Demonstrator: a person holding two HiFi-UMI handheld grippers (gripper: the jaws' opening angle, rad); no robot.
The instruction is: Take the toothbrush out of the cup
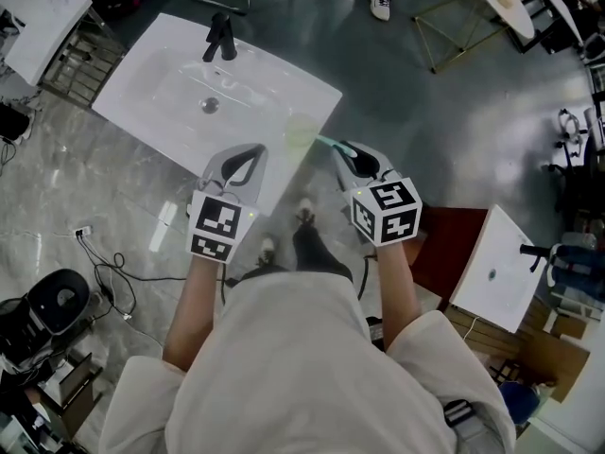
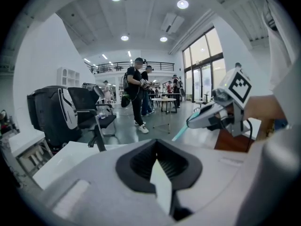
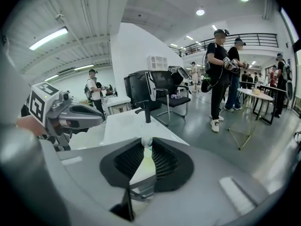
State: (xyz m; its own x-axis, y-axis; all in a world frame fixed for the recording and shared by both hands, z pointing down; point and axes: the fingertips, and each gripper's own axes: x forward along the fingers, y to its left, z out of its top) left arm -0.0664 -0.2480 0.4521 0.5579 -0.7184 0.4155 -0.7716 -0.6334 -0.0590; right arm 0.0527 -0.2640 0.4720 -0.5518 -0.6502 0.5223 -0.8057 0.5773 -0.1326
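Right gripper [image 1: 342,149] has its jaws nipped tight on the teal toothbrush [image 1: 329,143]. The brush pokes out toward ten o'clock, its free end right beside the pale cup [image 1: 301,130]. I can't tell if it's clear of the rim. Left gripper [image 1: 253,154] jaws are pinched on a pale wall, the cup's as I read it. Both hover over the white basin's [image 1: 142,83] five o'clock corner.

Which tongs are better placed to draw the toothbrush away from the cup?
Right. The right tongs are shut on the toothbrush, its teal handle sticking out toward the cup; the left tongs pinch the cup's wall, steadying it.
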